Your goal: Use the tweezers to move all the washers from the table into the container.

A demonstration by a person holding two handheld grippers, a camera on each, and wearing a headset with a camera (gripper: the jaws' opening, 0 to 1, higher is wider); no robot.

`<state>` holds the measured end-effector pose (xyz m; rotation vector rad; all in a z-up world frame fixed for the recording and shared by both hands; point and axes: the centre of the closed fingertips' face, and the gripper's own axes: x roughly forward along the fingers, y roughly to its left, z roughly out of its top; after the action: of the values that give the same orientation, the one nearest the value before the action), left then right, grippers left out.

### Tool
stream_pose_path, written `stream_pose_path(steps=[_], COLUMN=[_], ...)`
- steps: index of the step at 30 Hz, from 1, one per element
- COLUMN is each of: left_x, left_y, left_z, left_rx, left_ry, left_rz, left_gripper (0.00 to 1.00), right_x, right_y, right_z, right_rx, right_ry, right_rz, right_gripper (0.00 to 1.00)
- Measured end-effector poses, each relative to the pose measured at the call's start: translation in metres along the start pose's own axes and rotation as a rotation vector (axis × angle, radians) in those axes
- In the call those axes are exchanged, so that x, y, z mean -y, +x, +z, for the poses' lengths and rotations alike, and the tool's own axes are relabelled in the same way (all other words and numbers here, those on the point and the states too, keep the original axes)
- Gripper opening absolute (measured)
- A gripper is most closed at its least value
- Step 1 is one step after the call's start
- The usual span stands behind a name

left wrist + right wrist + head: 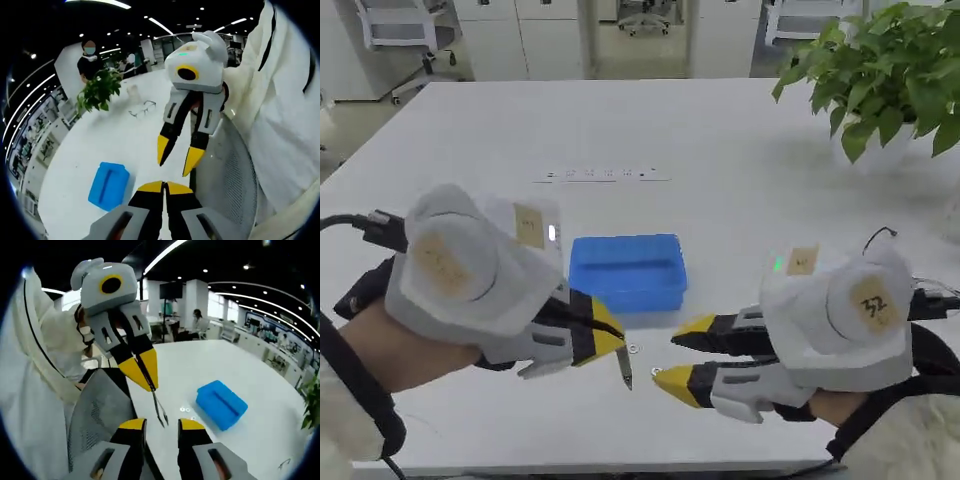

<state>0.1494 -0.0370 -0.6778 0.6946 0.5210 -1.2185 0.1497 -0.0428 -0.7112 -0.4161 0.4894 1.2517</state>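
Lower left, head view: left gripper (608,338), jaws pinched tight on slim grey metal tweezers (624,368), tips angled down toward white tabletop (720,170). Lower right: right gripper (684,357), jaws parted, nothing between them. In the gap between grippers: small silver ring washer (634,349) flat on table, just beside tweezers, contact not discernible; second washer (656,372) near right gripper's lower jaw. Just above, centre frame: shallow blue rectangular plastic container (626,272), near both washers. Upper right: green leafy potted plant (885,70).
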Motion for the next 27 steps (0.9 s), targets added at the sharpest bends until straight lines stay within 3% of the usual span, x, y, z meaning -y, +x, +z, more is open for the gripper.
stream_pose_path(steps=[3,9,14,18,21,25,27], left_x=[0.004,0.016,0.022,0.024,0.023,0.017,0.005], left_y=[-0.009,-0.020,-0.028,-0.036,-0.038,-0.042,-0.044], left_z=[0.010,0.020,0.022,0.025,0.024,0.019,0.017], left_rx=[0.008,-0.004,-0.002,0.021,0.027,0.031,0.048], left_ry=[0.014,0.028,0.026,0.024,0.031,0.035,-0.024], left_rz=[-0.014,-0.044,-0.045,-0.051,-0.054,-0.045,0.016], left_gripper=[0.00,0.00,0.00,0.00,0.00,0.00,0.00], right_x=[-0.012,-0.026,-0.029,-0.033,-0.035,-0.033,-0.029], right_y=[0.003,0.009,0.013,0.018,0.022,0.029,0.032], right_z=[0.011,0.022,0.026,0.032,0.035,0.041,0.045], right_rx=[0.012,0.028,0.027,0.032,0.031,0.038,0.040], right_ry=[-0.021,-0.033,-0.059,-0.068,-0.084,-0.102,-0.119], right_rz=[0.082,0.145,0.165,0.180,0.179,0.177,0.149], right_gripper=[0.18,0.13,0.08,0.11,0.05,0.04,0.03])
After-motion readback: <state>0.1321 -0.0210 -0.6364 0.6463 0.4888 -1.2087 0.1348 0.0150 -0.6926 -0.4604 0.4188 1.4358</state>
